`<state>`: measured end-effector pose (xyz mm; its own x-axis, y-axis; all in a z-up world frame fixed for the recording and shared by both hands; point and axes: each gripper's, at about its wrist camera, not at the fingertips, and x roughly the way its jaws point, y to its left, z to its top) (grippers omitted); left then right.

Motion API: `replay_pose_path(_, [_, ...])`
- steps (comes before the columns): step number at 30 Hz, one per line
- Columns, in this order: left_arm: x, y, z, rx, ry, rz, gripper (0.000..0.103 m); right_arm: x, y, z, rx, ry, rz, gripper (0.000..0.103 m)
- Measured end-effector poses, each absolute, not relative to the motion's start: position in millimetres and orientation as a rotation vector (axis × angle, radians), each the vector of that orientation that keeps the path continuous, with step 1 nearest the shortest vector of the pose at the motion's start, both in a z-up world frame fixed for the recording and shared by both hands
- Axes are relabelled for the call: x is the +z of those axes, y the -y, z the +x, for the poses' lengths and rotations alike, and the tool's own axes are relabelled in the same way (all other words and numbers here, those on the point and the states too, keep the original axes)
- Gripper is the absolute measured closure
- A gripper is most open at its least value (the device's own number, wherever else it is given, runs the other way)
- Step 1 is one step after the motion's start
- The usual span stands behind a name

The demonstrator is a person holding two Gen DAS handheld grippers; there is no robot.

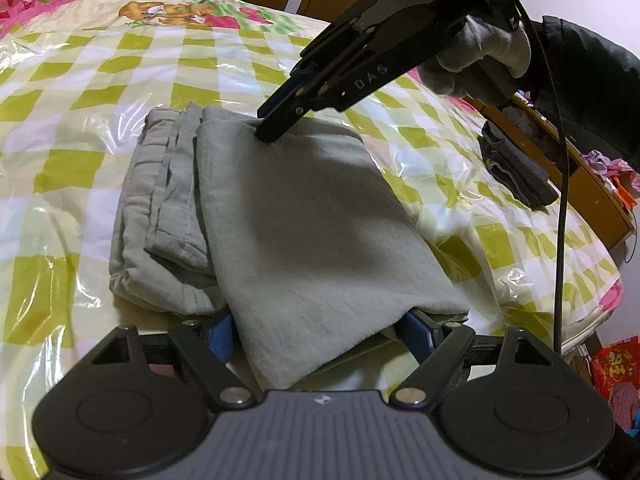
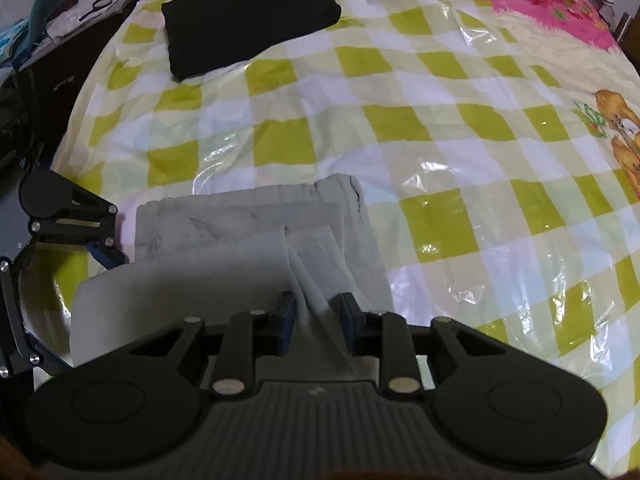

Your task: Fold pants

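- Two grippers work the grey pants [image 1: 304, 216], which lie folded on the bed [image 1: 80, 92], near its front edge on the checked plastic-covered sheet.
- Our right gripper [image 2: 316, 316] has its jaws close together with a raised ridge of the top layer between them; whether the pads truly bite the cloth we cannot tell, though it looks pinched.
- Our left gripper [image 1: 324, 330] stands with jaws wide apart, straddling the near end of the top flap, gripping nothing.
- We judge the main risk to be a thin pinch: if the right jaws hold only one layer, lifting would peel the top flap and undo the stack.
- Pulling with the right while the left holds nothing could drag the whole bundle across the slick plastic rather than fold it.
- The lower layers stick out to one side, so a careless fold could leave the edges uneven.
- Folded black cloth [image 2: 248, 20] lies toward the far corner in the right wrist view, well apart from the pants.
- A dark bundle [image 1: 516, 168] sits at the bed's side edge, also apart.
- Nothing lies between the grippers and the pants; we see only bare sheet around them.
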<state>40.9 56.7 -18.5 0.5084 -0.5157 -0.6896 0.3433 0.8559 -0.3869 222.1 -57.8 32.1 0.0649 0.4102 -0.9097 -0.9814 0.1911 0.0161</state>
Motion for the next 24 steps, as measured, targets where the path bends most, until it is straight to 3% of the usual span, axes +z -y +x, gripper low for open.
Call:
replay_pose_path(2, [-19.3, -55.9, 41.8, -0.525, -0.900, -0.209, 0.011, 33.4, 58.2, 224.1, 1.224, -0.964, -0.768, 0.089])
replay_pose_path(19, [-20.1, -57.9, 42.3, -0.536, -0.906, -0.209, 0.009, 20.7, 40.6, 215.8, 1.287, -0.974, -0.818, 0.085])
replay_pose_path(21, [-20.1, -58.0, 42.2, -0.536, -0.905, -0.209, 0.009, 19.4, 37.3, 211.0, 1.262, -0.943, -0.823, 0.090])
replay_pose_path(23, [-20.1, -57.7, 41.9, -0.535, -0.904, -0.209, 0.009, 21.7, 36.4, 210.5, 1.228, -0.947, -0.777, 0.102])
replay_pose_path(24, [-20.1, -57.6, 41.7, -0.535, -0.903, -0.208, 0.009, 23.8, 37.1, 211.6, 1.208, -0.948, -0.748, 0.102])
